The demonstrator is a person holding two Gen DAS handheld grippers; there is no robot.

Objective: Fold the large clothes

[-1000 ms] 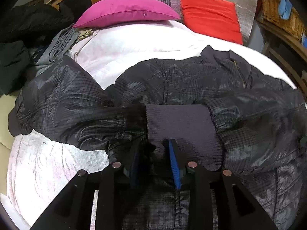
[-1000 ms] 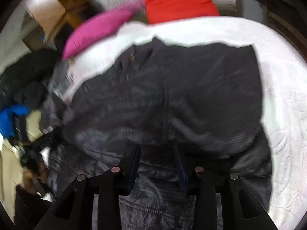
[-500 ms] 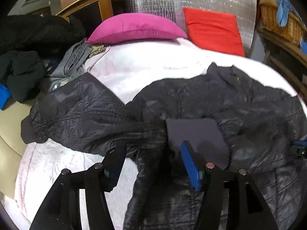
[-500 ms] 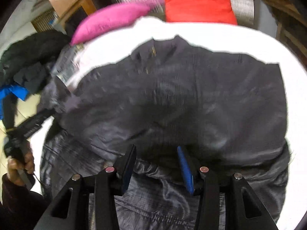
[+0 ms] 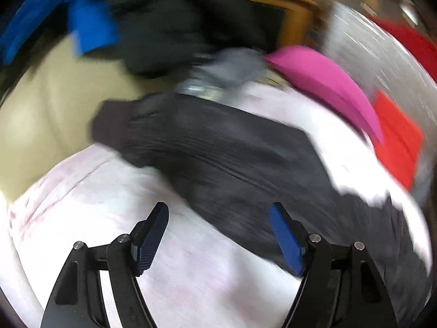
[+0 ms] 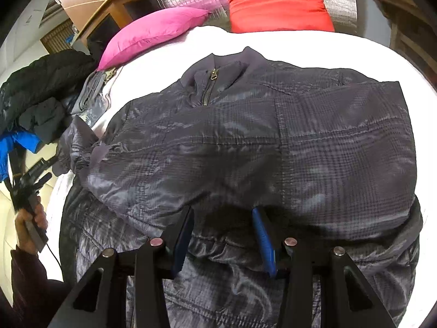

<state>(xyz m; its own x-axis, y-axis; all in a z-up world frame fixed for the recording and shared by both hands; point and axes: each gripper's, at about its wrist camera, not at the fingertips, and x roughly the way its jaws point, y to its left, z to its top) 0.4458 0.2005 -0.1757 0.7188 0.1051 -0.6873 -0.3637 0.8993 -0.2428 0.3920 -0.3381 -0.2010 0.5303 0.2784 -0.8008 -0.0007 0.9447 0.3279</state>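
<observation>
A dark checked padded jacket [image 6: 245, 142] lies zip-up on the white bedspread [image 6: 273, 43], with its right side folded over the body. My right gripper [image 6: 224, 227] sits at the lower edge of that fold, and bunched fabric is pinched between its half-closed pads. The left wrist view is smeared by motion. My left gripper [image 5: 218, 232] hangs over the bare bedspread [image 5: 95, 205] with its jaws opening wide and nothing between them. The jacket's outstretched sleeve [image 5: 218, 158] lies just ahead of it. A hand [image 6: 30, 218] carries that gripper at the bed's left edge.
A pink pillow [image 6: 153, 32] and a red cushion [image 6: 275, 2] rest at the head of the bed. A heap of dark clothes [image 6: 41, 90] with a blue piece [image 5: 90, 27] lies left of the bed. A beige surface [image 5: 54, 109] borders the bed's left side.
My left gripper let go of the knit cuff, opened wide, rolled and swung left off the jacket body toward the outstretched sleeve. The right gripper stayed in place on the fold.
</observation>
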